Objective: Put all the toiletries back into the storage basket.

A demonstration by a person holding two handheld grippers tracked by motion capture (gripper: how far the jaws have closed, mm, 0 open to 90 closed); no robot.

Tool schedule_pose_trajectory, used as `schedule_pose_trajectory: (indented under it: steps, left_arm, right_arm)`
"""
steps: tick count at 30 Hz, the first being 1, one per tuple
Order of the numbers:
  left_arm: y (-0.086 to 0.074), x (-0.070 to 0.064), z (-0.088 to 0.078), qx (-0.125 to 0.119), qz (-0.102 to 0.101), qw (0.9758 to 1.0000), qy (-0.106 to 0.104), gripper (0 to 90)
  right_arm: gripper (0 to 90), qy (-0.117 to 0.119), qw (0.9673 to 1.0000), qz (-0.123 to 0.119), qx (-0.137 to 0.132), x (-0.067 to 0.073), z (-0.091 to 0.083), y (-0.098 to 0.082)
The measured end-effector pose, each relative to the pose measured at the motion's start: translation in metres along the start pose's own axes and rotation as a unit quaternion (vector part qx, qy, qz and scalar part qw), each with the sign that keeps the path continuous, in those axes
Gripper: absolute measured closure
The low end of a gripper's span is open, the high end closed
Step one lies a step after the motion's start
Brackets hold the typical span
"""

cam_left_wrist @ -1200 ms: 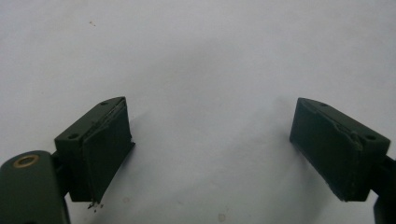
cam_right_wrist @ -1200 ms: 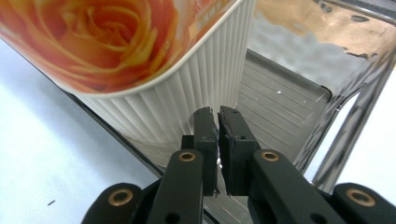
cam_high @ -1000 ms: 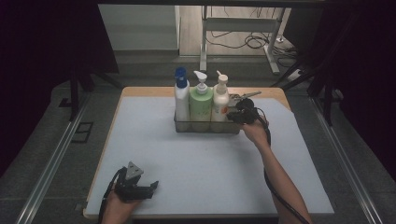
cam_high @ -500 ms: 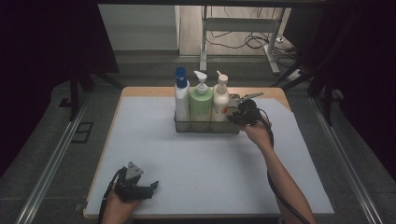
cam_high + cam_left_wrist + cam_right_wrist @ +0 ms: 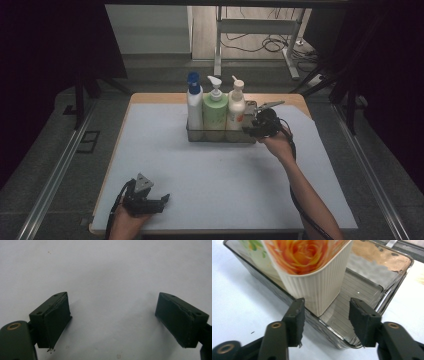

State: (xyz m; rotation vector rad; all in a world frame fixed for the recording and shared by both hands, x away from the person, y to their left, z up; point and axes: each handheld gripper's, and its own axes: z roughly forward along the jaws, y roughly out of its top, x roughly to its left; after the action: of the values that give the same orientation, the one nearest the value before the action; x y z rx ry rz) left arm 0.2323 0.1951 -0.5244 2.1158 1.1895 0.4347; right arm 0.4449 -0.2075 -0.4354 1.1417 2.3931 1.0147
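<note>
High view: three bottles stood in a row in the clear tray (image 5: 196, 135) at the far middle of the white table (image 5: 210, 185). From the left: a white bottle with a blue cap (image 5: 194, 105), a green pump bottle (image 5: 215, 108), a cream pump bottle (image 5: 236, 107). My right gripper (image 5: 251, 127) sat just beside the tray's right end, next to the cream bottle. Left gripper (image 5: 161, 200) was parked near the table's front left corner, well apart from everything.

Left gripper view: jaws spread wide over bare white tabletop, nothing between them. Idle.

Right gripper view: jaws half open and had just been opening. The cream bottle's ribbed base (image 5: 317, 290), rose print above it, stood inside the tray beyond the pads, in line with the gap between them. Neither pad (image 5: 297, 315) touched it; the tray's near wall (image 5: 329, 336) ran across between the pads, not gripped either. To the right of the bottle the tray floor (image 5: 359, 287) was free.

Status, my read: the cream bottle was placed and released, standing upright with its base on the tray floor. All three bottles were in, so loading looked done. What was left: backing the right gripper away from the tray without clipping the bottle or the wall. No other bottles waited on the table.
</note>
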Motion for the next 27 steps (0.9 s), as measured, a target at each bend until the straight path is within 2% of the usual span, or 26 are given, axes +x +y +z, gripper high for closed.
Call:
schedule_pose_trajectory:
  steps: [6, 15, 20, 24, 27]
  left_arm:
    - [0.0, 0.0, 0.0, 0.0, 0.0, 1.0, 0.0, 12.3]
    - [0.0, 0.0, 0.0, 0.0, 0.0, 1.0, 0.0, 12.2]
    - [0.0, 0.0, 0.0, 0.0, 0.0, 1.0, 0.0, 12.2]
    - [0.0, 0.0, 0.0, 0.0, 0.0, 1.0, 0.0, 12.3]
    - [0.0, 0.0, 0.0, 0.0, 0.0, 1.0, 0.0, 12.2]
  right_arm:
    - [37.0, 0.003, 0.9999, -0.011, -0.004, 0.005, -0.005, -0.002]
    - [24.6, 0.008, 0.9997, -0.02, -0.006, 0.011, -0.022, -0.006]
    - [18.6, 0.009, 0.9994, -0.034, -0.001, 0.014, -0.03, -0.011]
    - [14.6, 0.007, 0.9992, -0.038, 0.001, 0.016, -0.036, -0.015]
    - [13.2, 0.015, 0.999, -0.042, 0.003, 0.018, -0.041, -0.02]
